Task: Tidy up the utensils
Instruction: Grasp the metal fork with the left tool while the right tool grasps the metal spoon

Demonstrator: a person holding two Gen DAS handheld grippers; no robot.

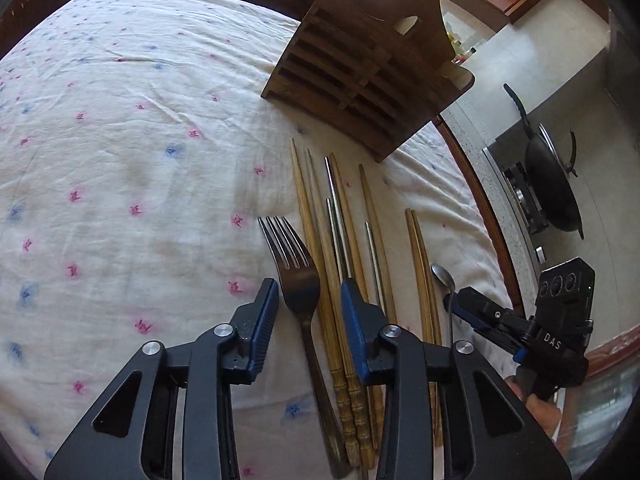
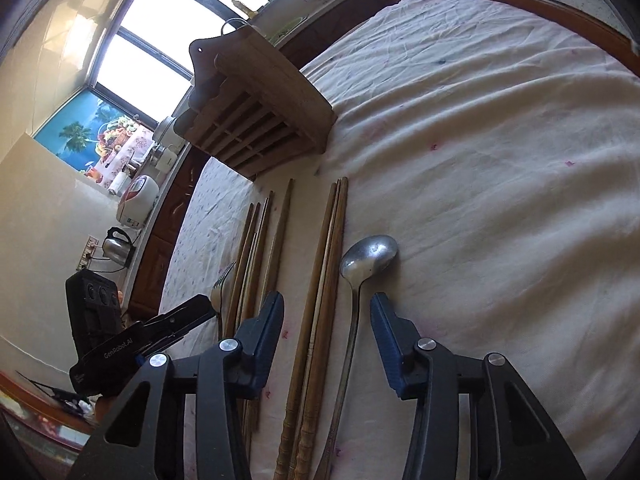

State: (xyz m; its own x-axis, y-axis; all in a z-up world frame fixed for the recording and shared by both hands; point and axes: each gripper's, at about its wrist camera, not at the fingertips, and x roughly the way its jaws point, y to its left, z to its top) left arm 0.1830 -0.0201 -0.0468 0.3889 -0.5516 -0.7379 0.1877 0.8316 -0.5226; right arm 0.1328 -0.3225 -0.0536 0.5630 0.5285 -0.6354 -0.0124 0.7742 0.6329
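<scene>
A dark metal fork [image 1: 298,280] lies on the white floral cloth [image 1: 120,160], tines away from me. My left gripper [image 1: 308,300] is open, its fingers on either side of the fork's neck. Beside it lie several wooden and metal chopsticks [image 1: 332,240]. A metal spoon [image 2: 366,258] lies right of a wooden chopstick pair [image 2: 324,280]. My right gripper [image 2: 328,320] is open over the spoon handle and that pair. A slatted wooden utensil holder [image 1: 360,76] stands behind the row; it also shows in the right wrist view [image 2: 260,116].
The round table's wooden rim [image 1: 476,184] runs close to the right. Beyond it a black wok [image 1: 552,188] sits on a stove. In the right wrist view a counter at the left holds a kettle [image 2: 116,246] and a rice cooker [image 2: 138,200].
</scene>
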